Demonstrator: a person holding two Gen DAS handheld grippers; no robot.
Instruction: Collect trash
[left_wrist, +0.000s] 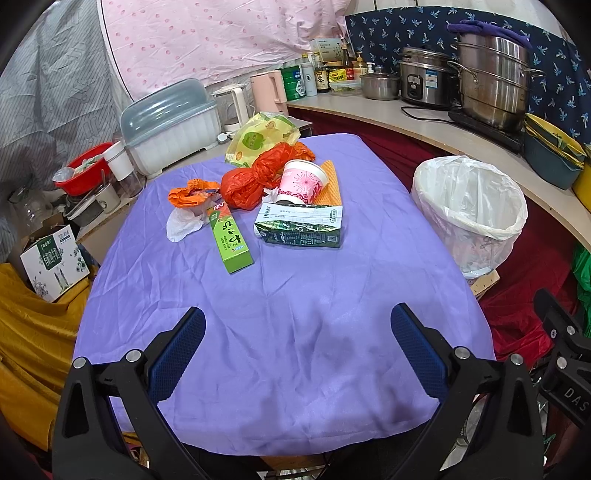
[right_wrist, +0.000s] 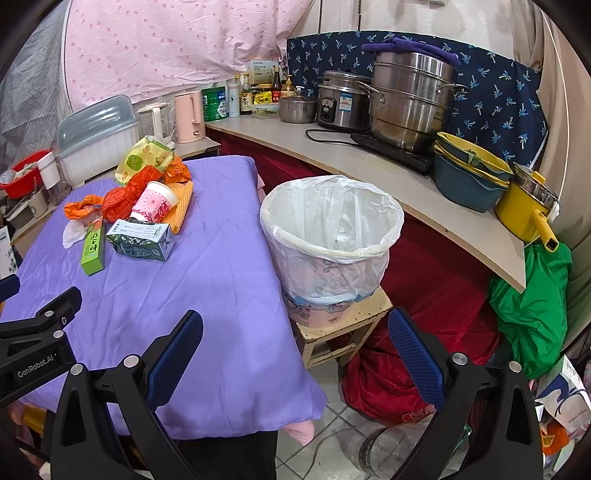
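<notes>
Left gripper (left_wrist: 297, 328) hovering spread and empty over the purple-clothed table's (left_wrist: 295, 369) near edge, green rectangular cardboard carton (left_wrist: 231, 236) lying well ahead toward the far edge, right gripper (right_wrist: 295, 332) likewise gaping, white plastic-lined round bin (right_wrist: 330, 236) standing beside the table's right edge.

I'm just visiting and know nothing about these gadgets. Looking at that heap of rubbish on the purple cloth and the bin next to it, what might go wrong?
1. The pink paper cup lies tipped on the heap; pulling the milk carton or red plastic bag could send it rolling.
2. The lined bin stands on a small stool beside the table, so a knock might topple it.
3. The open left hand-held gripper could snag the loose purple cloth.
</notes>
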